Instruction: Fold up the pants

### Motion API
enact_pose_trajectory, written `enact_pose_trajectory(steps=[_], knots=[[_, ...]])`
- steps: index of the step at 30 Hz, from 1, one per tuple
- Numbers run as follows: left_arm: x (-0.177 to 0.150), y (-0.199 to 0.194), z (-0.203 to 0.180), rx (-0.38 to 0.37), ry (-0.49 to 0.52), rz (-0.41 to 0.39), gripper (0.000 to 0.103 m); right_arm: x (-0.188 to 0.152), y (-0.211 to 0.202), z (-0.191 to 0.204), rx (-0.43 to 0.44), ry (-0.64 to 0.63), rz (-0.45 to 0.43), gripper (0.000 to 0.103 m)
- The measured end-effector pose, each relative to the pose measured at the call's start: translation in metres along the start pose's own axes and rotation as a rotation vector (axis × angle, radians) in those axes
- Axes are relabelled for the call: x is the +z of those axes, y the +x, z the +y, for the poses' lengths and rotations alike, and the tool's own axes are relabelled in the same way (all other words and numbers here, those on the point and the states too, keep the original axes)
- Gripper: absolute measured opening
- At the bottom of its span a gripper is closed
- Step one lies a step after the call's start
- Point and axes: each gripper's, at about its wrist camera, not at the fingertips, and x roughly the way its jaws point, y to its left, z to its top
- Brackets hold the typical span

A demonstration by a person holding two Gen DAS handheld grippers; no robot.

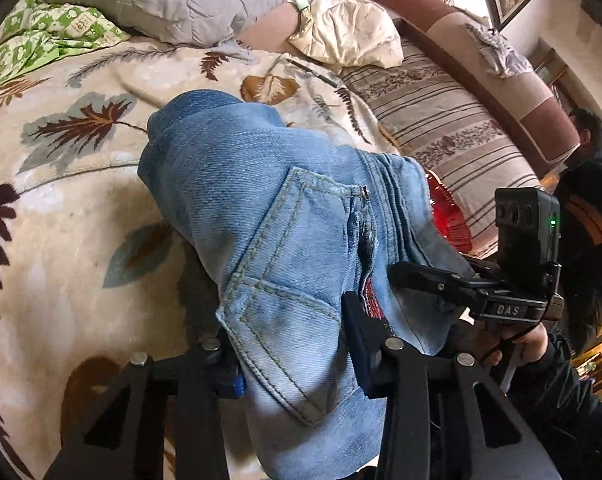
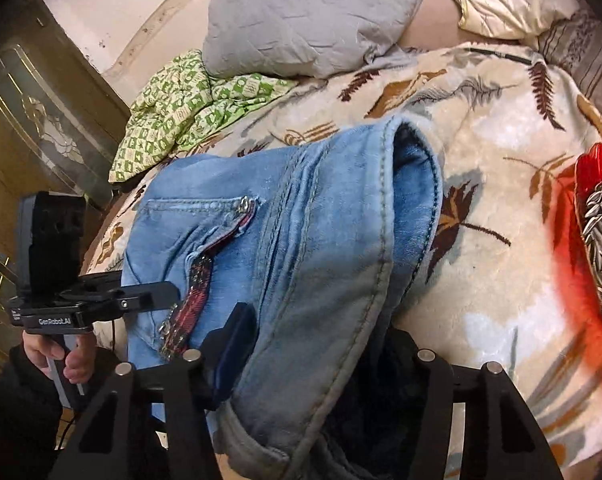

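Right, the jeans (image 1: 261,208) are bunched on the bed (image 1: 61,220), near edge pinched in both tongs, left (image 1: 297,360) and right (image 2: 321,360). Both corners should be lifted level and carried across together, clear of the red dish (image 2: 597,248).

pants (image 1: 261,208) | light-blue washed denim, stitched back pocket, zip w/ red plaid trim, fleecy blue lining showing at open waistband (image 2: 413,184) | bunched & doubled over, not flat | near end hanging raised off leaf-print blanket, far end resting on it | lying mid-bed
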Motion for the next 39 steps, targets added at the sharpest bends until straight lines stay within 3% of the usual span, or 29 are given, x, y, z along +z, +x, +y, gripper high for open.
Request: enact_pose_trajectory(steps=[15,20,24,25,26,29,31,33,34,35,39], knots=[[-0.002,-0.002,0.012,-0.037,-0.011,0.013,0.038,0.001,-0.011,0.007,-0.04,-0.018,0.005,0.058],[0.0,-0.009,0.003,-0.045,0.025,-0.009,0.031,0.0,-0.017,0.009,-0.078,-0.043,-0.002,0.045],[0.003,-0.011,0.002,-0.05,0.034,-0.017,0.028,-0.001,-0.022,0.004,-0.077,-0.021,-0.007,0.041],[0.003,-0.01,0.003,-0.05,0.034,-0.013,0.028,0.0,-0.023,0.006,-0.071,-0.027,-0.008,0.029],[0.003,-0.009,0.005,-0.038,0.033,-0.009,0.028,0.0,-0.025,0.009,-0.027,-0.032,-0.014,0.026],[0.002,-0.002,0.016,-0.027,-0.001,0.012,0.028,0.003,-0.022,0.022,-0.067,-0.084,-0.015,0.026],[0.001,0.002,0.023,-0.027,-0.017,0.022,0.029,0.004,-0.007,0.013,-0.097,-0.046,0.029,0.026],[0.0,0.005,0.024,-0.005,-0.02,0.032,0.033,0.003,-0.001,0.005,-0.099,-0.009,0.04,0.04],[0.0,0.006,0.025,0.001,-0.02,0.036,0.035,0.002,0.0,0.001,-0.115,0.015,0.042,0.061],[-0.001,0.007,0.027,0.007,-0.027,0.04,0.039,0.0,-0.002,-0.003,-0.149,0.042,0.043,0.073],[-0.002,0.01,0.033,0.015,-0.049,0.056,0.053,-0.003,-0.005,-0.014,-0.125,0.073,0.061,0.076]])
